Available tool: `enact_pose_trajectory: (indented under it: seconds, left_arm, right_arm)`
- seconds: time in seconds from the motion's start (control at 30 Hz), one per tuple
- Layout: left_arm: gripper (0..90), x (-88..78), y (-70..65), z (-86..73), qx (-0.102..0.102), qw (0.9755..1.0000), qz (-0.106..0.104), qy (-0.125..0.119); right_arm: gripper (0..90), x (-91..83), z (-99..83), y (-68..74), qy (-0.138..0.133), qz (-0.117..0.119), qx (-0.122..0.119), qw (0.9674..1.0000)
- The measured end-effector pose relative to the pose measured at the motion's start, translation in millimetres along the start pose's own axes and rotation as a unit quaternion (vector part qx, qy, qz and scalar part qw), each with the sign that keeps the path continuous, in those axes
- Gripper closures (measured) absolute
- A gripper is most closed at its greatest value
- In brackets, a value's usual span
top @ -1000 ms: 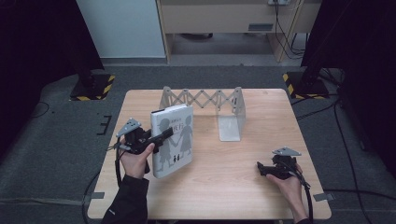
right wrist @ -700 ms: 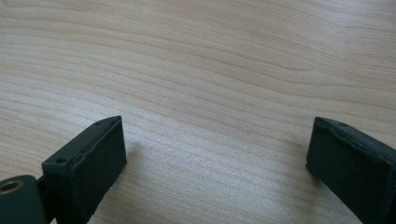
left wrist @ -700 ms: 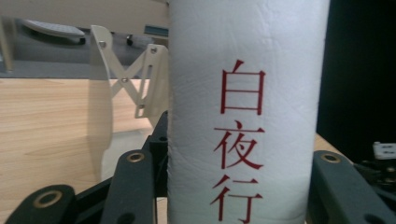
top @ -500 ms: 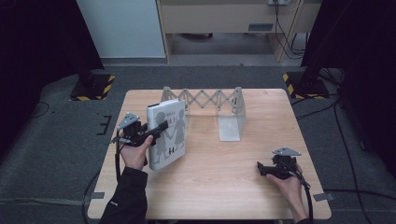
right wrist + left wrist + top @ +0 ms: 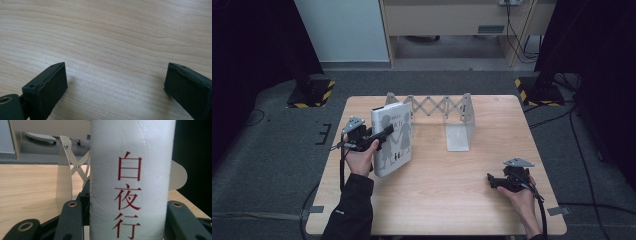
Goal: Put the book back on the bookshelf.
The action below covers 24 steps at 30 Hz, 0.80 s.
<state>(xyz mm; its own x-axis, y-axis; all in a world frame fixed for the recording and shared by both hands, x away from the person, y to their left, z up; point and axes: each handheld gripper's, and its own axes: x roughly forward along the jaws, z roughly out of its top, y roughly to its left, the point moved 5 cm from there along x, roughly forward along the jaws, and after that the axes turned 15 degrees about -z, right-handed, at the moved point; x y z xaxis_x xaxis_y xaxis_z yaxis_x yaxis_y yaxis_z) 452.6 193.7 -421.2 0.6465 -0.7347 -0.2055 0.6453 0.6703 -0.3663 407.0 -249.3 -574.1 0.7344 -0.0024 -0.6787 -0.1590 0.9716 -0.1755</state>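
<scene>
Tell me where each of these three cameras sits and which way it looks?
High view: above the person's side, looking forward and down on the wooden table; both forearms show.
Left gripper view: rides the left gripper, facing the white book with red characters and the metal expanding rack, both shared with the high view.
Right gripper view: rides the right gripper, facing tabletop.

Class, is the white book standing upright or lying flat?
Upright: the book stands on end, spine clamped in the left gripper.
</scene>
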Motion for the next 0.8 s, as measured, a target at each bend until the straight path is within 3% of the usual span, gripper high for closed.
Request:
enact_pose_trajectory:
  seconds: [0.8]
  left_arm:
    - [52.3, 26.3, 15.1, 9.8, 0.007, 0.9991, 0.038, -0.019]
  right_arm:
    - [4.4, 0.6, 0.4, 0.3, 0.001, -0.002, 0.001, 1.0000]
